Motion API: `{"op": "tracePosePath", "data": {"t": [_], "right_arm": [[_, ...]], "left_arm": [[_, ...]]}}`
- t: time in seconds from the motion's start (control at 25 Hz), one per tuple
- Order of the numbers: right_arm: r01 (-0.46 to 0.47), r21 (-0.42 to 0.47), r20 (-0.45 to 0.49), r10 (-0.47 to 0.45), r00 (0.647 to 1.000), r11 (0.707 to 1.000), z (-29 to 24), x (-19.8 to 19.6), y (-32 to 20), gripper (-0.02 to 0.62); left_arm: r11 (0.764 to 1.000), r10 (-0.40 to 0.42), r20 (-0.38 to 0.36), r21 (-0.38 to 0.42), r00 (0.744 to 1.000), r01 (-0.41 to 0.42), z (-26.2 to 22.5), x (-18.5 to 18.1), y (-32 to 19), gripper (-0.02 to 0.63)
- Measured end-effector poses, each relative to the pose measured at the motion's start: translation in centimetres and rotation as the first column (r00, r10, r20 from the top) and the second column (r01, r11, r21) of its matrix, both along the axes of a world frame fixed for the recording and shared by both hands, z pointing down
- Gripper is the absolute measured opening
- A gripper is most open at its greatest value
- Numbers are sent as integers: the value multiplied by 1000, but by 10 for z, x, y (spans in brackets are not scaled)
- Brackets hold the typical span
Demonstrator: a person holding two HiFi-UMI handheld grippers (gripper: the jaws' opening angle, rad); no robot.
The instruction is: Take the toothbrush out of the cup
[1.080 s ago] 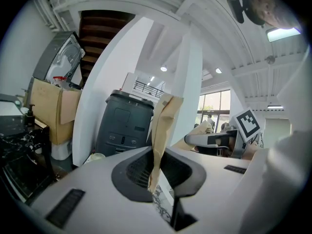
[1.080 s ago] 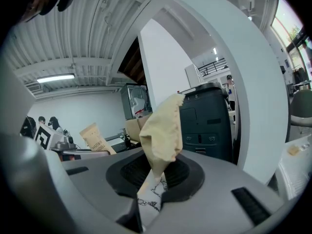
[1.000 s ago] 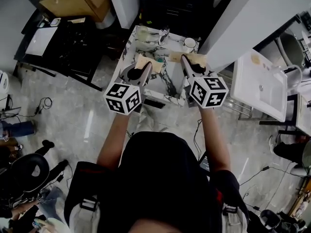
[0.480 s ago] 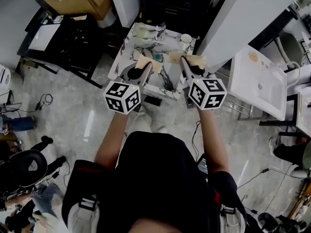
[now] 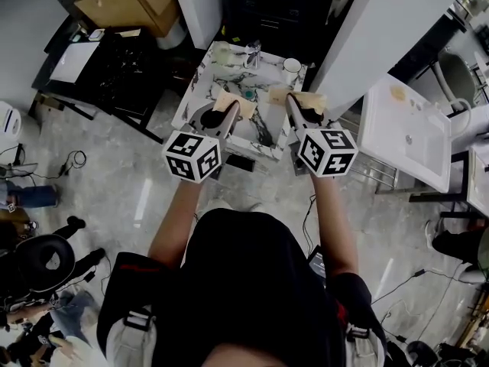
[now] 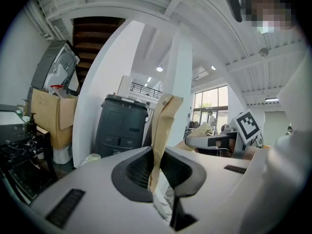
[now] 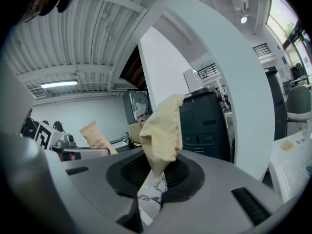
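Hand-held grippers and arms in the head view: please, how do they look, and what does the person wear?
The left hand-held gripper and the right hand-held gripper each have a smooth light grey body and dark textured pads. Each carries a white cube printed with black square markers. The person wears a black short-sleeved top.

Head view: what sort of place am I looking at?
Probably a workshop or lab with a mock bathroom corner: a marble-patterned counter with a cup, a separate white basin, a cardboard box nearby.
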State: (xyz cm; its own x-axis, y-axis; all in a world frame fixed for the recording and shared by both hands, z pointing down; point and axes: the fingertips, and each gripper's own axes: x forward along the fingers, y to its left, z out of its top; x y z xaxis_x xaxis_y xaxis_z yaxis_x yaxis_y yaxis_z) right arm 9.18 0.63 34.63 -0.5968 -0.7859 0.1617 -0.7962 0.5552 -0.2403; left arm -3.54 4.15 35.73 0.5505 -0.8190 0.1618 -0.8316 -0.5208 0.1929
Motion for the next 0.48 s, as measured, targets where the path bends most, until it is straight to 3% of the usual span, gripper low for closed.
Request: {"op": "tracePosePath", "data": {"t": [0.48], "right_arm": [[-28,0,-1,28,1000,1000,-10,-29,4,75]], "left_arm": [[999,33,-14,4,999,-33,-10,-23,3,47]]}}
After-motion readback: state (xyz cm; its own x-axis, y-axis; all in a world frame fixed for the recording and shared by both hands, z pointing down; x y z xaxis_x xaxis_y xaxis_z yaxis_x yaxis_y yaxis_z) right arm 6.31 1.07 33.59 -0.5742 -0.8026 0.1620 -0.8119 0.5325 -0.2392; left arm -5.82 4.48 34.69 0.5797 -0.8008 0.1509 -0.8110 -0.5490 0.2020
